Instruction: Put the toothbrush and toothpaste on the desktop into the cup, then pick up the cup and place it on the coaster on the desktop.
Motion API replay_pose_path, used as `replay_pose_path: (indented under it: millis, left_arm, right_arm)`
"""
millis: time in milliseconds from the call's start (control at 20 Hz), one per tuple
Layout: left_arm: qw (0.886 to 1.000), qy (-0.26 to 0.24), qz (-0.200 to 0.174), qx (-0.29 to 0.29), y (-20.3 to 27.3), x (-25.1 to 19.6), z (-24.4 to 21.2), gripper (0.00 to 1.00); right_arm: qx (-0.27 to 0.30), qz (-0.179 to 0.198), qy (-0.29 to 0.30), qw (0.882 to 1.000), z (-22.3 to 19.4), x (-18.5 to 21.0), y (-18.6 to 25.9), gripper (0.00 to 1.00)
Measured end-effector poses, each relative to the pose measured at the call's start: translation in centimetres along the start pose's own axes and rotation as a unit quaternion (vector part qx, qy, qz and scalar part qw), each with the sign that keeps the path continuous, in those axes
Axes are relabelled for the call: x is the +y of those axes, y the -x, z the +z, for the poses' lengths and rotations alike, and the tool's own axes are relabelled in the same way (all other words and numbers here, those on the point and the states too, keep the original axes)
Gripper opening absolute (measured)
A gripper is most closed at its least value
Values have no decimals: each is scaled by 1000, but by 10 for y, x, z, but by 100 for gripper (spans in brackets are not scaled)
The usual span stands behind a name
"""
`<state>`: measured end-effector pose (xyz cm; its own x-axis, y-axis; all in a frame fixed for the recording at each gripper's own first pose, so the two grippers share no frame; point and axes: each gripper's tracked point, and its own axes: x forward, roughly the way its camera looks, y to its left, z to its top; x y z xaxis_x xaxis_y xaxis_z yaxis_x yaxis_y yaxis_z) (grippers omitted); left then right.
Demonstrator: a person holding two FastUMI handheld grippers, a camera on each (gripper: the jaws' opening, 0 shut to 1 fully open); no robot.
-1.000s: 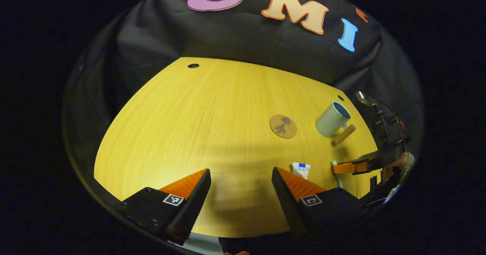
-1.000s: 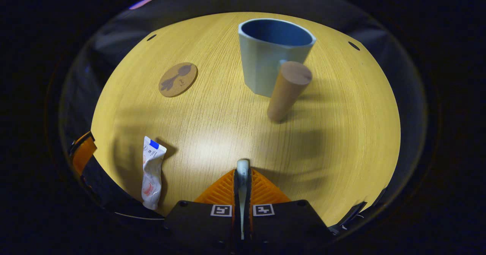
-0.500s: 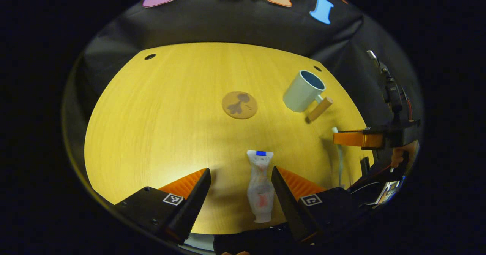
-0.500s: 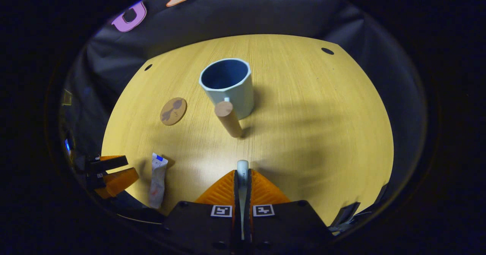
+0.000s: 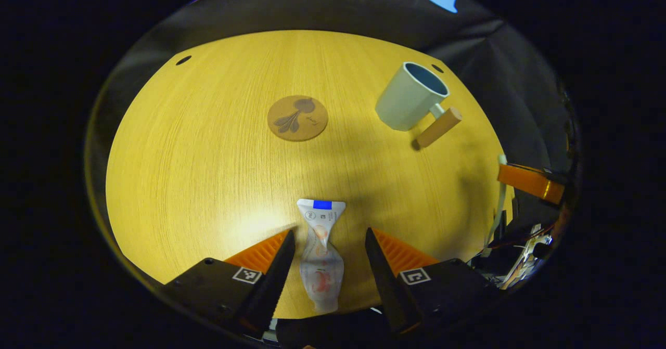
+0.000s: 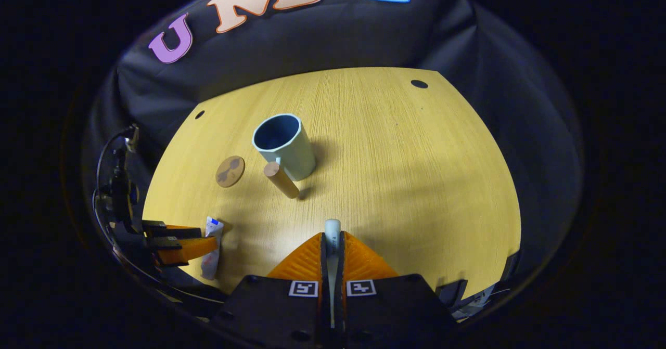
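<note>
Left tongs [image 5: 325,245] spread wide, straddling the toothpaste [image 5: 321,250] flat on the worktop [image 5: 208,156]; right tongs [image 6: 332,247] clenched on the toothbrush [image 6: 332,232], cup [image 6: 283,145] beside coaster [image 6: 230,170].

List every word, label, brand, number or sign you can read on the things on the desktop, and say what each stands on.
Toothpaste: small print and a logo, too small to read.
Coaster: a short script word beside the plant drawing, too blurred to read.
Toothbrush: tiny print on the handle, unreadable.
Cup: none.

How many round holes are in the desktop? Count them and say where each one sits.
2. One hole is near the far right corner; the other hole is near the far left edge, behind the cup.
</note>
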<state>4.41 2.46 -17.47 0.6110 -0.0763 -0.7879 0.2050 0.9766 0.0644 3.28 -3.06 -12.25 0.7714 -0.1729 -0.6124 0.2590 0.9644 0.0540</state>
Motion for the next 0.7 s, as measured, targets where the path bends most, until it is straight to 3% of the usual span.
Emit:
replay_pose_path:
  millis: [400,550,700]
  left_arm:
    - [999,6,33,28,-14,3,-6,55]
    - [998,9,38,49,-10,12,-11,37]
    - [998,2,45,48,-13,13,-7,31]
  right_arm:
    - [-25,24,6,999,30,-9,4,5]
    - [-35,29,9,999,44,-4,4,5]
    - [-46,36,2,998,53,-7,4,5]
